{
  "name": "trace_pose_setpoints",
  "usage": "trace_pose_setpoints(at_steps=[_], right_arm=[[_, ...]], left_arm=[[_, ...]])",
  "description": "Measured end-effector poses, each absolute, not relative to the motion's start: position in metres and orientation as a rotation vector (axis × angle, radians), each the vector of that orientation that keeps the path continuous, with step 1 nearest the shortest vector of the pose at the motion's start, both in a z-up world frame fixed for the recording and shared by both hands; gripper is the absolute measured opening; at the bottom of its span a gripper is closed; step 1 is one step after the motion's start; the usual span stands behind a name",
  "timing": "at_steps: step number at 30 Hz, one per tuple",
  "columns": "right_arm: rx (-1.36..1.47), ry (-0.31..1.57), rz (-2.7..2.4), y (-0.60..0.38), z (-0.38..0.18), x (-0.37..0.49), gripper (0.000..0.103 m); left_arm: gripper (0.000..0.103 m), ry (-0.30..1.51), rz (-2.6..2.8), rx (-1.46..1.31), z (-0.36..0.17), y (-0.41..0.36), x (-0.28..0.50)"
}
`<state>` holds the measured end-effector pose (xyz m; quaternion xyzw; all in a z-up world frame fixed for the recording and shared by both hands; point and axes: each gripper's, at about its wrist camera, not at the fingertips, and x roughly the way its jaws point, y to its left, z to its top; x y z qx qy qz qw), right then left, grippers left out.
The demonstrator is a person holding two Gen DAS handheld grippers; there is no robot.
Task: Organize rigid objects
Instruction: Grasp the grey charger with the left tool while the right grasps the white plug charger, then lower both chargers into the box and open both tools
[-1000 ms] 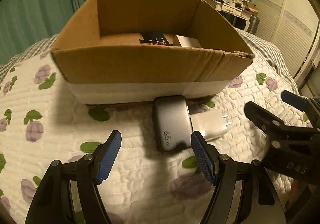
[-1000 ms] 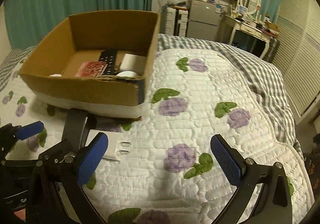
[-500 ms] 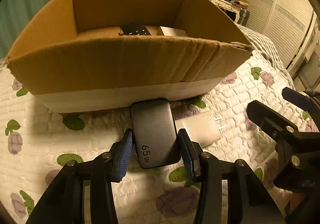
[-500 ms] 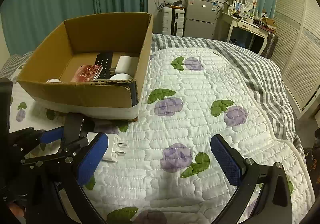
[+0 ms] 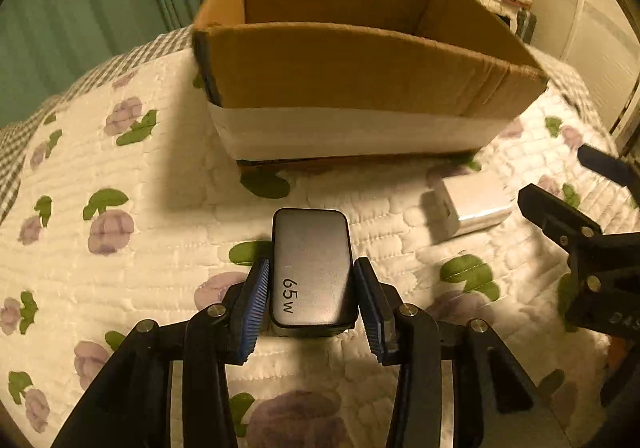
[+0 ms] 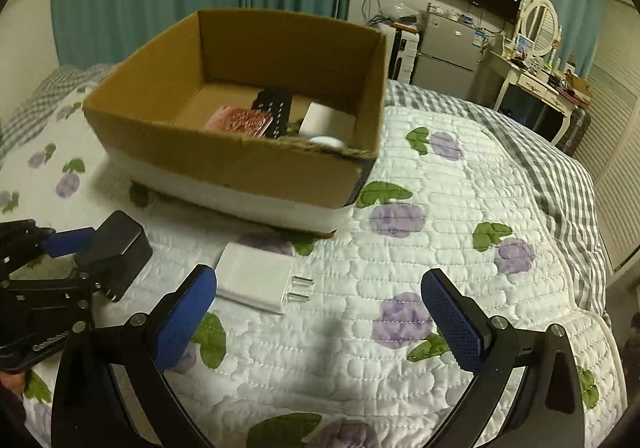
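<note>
A dark grey charger marked 65W (image 5: 310, 248) sits between the blue pads of my left gripper (image 5: 310, 280), which is shut on its sides. It is held a little in front of the open cardboard box (image 5: 360, 63); whether it still touches the quilt I cannot tell. In the right wrist view the same charger (image 6: 116, 248) shows at the far left. A white plug charger (image 6: 256, 280) lies on the quilt, prongs pointing right, just beyond my right gripper (image 6: 318, 300). That gripper is open and holds nothing.
The box (image 6: 224, 155) holds a red patterned flat item (image 6: 240, 121), a black remote (image 6: 274, 109) and a white box (image 6: 328, 119). Flowered quilt (image 6: 400, 348) spreads to the right of the box. A fridge, a dresser and curtains stand beyond the bed.
My left jaws closed onto the dark charger and drew it back from the box wall and away from the white charger. The right gripper shifted slightly; the white charger stayed put.
</note>
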<state>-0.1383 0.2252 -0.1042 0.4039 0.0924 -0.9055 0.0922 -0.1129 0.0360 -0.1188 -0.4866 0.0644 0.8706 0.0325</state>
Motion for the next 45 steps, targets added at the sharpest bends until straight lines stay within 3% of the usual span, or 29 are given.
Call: trace_pose_setpoints(at_steps=[3, 13, 16, 20, 23, 26, 29, 35, 45], right_arm=[[1.228, 0.283, -2.669, 0.223, -0.110, -0.141, 0.103], [1.273, 0.429, -2.565, 0.191, -0.137, -0.162, 0.102], [1.350, 0.474, -2.525, 0.184, -0.153, -0.168, 0.096], [1.352, 0.488, -2.511, 0.179, -0.159, -0.177, 0.095], [1.351, 0.460, -2.495, 0.181, -0.160, -0.182, 0.084], [1.322, 0.463, -2.495, 0.181, -0.154, -0.177, 0.061], [1.312, 0.480, -2.507, 0.182, -0.151, -0.171, 0.062], [1.250, 0.430, -2.555, 0.195, -0.122, -0.148, 0.062], [0.976, 0.382, -2.657, 0.193, -0.005, -0.123, 0.062]], left_arm=[[0.044, 0.270, 2.668, -1.553, -0.131, 0.038, -0.120], [0.042, 0.122, 2.720, -1.460, -0.108, 0.015, -0.108], [0.042, 0.127, 2.736, -1.449, -0.107, 0.014, -0.108], [0.042, 0.130, 2.722, -1.447, -0.107, 0.023, -0.115], [0.042, 0.130, 2.711, -1.447, -0.109, 0.026, -0.119], [0.042, 0.132, 2.715, -1.439, -0.107, 0.030, -0.115], [0.042, 0.135, 2.722, -1.427, -0.102, 0.031, -0.112], [0.042, 0.131, 2.742, -1.367, -0.079, 0.031, -0.099], [0.042, 0.105, 2.809, -1.204, -0.010, 0.027, -0.088]])
